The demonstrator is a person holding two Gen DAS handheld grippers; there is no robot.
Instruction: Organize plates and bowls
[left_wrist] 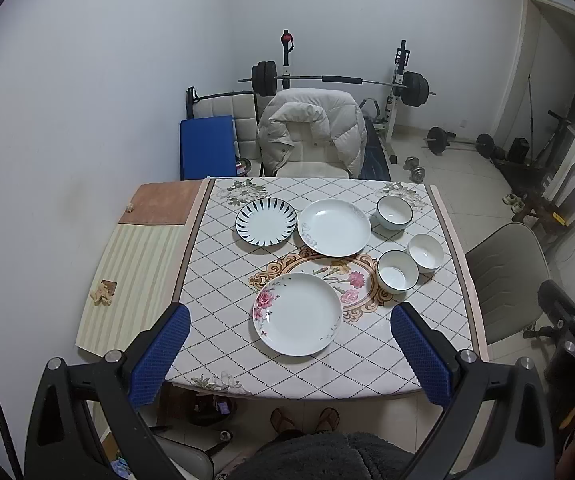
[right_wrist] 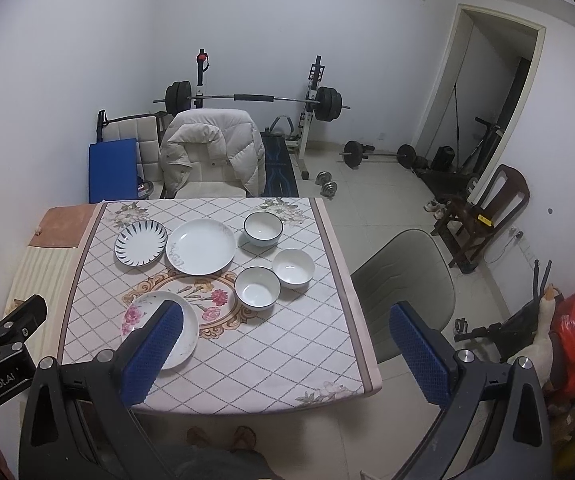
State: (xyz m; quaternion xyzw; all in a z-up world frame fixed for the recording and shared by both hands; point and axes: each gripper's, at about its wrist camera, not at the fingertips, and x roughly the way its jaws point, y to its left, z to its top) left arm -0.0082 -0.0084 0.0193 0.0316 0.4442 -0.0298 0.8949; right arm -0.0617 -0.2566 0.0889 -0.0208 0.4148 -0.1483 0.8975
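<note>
On the patterned tablecloth (left_wrist: 223, 344) lie three plates: a pink-flowered plate (left_wrist: 297, 314) (right_wrist: 143, 312) nearest me, a plain white plate (left_wrist: 335, 227) (right_wrist: 201, 245) behind it, and a blue-striped plate (left_wrist: 266, 221) (right_wrist: 141, 242) at the back left. Three white bowls stand on the right: a dark-rimmed one at the back (left_wrist: 394, 212) (right_wrist: 263, 229), and a touching pair in front (left_wrist: 398, 271) (left_wrist: 426, 253) (right_wrist: 257, 288) (right_wrist: 293, 268). My left gripper (left_wrist: 289, 320) hovers open, high above the table's near edge. My right gripper (right_wrist: 287, 320) is open too, also held high.
A chair with a beige jacket (left_wrist: 311, 132) stands behind the table, a grey chair (left_wrist: 505, 276) at its right side. A striped cloth-covered surface (left_wrist: 135, 264) adjoins the table's left. Barbell rack (left_wrist: 335, 80) and weights (left_wrist: 459, 142) fill the back of the room.
</note>
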